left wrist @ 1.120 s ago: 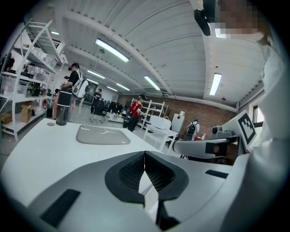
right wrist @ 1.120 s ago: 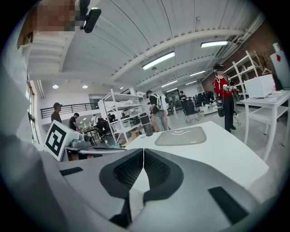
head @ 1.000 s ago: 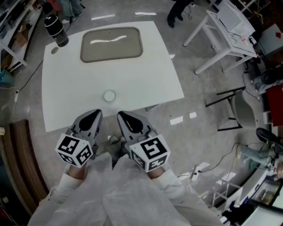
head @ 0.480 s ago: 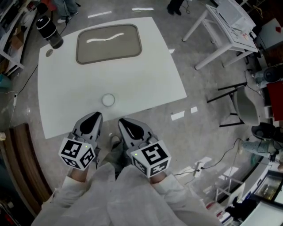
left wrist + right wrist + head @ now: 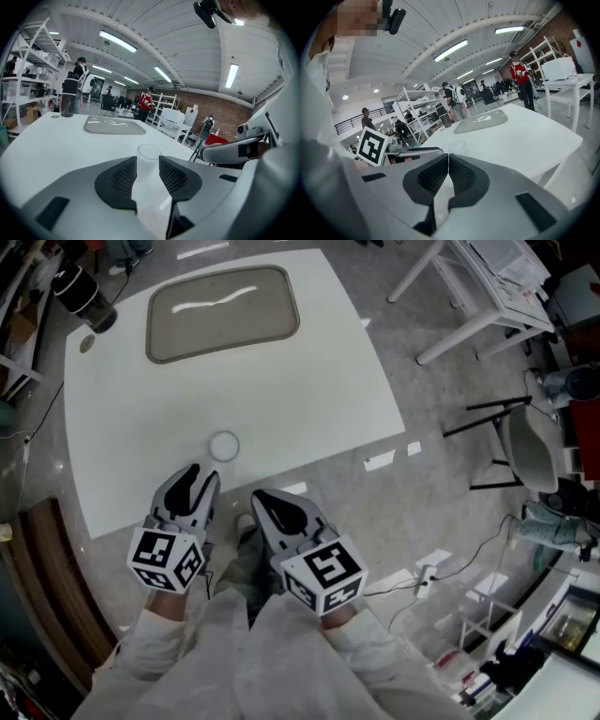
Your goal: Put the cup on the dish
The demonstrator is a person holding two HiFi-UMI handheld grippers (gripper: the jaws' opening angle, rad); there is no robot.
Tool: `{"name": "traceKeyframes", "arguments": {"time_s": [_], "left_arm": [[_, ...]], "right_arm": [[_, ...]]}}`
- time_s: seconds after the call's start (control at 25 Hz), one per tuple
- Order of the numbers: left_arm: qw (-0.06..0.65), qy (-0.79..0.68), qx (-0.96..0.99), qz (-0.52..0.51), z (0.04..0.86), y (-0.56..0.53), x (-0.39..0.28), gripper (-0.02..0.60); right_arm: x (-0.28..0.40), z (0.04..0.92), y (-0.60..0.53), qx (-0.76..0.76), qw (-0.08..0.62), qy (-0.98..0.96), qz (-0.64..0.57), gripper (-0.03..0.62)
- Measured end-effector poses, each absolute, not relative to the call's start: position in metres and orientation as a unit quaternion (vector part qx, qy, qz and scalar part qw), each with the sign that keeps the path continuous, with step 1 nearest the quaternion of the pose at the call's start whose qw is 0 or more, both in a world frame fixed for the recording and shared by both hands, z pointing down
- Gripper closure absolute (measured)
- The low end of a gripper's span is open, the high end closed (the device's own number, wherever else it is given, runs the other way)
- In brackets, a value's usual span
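Note:
A clear plastic cup (image 5: 223, 445) stands upright near the front edge of the white table (image 5: 309, 399). The dish, a flat grey rectangular tray (image 5: 223, 312), lies at the far side. My left gripper (image 5: 194, 474) sits just short of the cup. Its jaws have just been opening and hold nothing. In the left gripper view the cup (image 5: 149, 152) shows through the gap of that gripper (image 5: 147, 160), with the dish (image 5: 115, 126) beyond. My right gripper (image 5: 265, 501) hovers off the table's front edge. In its own view the right gripper (image 5: 448, 157) is shut and empty, with the cup (image 5: 456, 146) ahead.
A black bottle (image 5: 80, 296) stands at the table's far left corner beside a small round disc (image 5: 87, 345). To the right of the table there is a white side table (image 5: 478, 296), and black stands on the floor. A wooden bench (image 5: 47, 559) runs along the left. People stand far back.
The head view has swung, so the table and dish sit further up and left. Both grippers stay side by side at the front edge. The left jaws now look slightly parted.

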State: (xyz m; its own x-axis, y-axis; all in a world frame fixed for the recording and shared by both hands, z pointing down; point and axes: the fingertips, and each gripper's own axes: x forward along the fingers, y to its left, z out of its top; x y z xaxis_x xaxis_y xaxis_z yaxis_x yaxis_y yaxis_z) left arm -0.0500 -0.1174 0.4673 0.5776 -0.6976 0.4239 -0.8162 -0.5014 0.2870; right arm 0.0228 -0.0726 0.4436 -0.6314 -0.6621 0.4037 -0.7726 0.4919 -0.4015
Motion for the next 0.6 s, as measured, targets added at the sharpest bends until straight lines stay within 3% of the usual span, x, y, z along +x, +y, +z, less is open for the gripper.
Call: {"name": "traceKeyframes", "arguments": {"time_s": [0.36, 0.6], "left_arm": [[0.225, -0.419, 0.864, 0.169, 0.495, -0.126, -0.037, 0.356], [0.212, -0.411, 0.869, 0.177, 0.503, -0.128, -0.029, 0.333]], "right_arm": [[0.034, 0.47, -0.076, 0.429, 0.101, -0.84, 0.316, 0.58], [0.03, 0.488, -0.072, 0.422, 0.102, -0.836, 0.335, 0.58]]}}
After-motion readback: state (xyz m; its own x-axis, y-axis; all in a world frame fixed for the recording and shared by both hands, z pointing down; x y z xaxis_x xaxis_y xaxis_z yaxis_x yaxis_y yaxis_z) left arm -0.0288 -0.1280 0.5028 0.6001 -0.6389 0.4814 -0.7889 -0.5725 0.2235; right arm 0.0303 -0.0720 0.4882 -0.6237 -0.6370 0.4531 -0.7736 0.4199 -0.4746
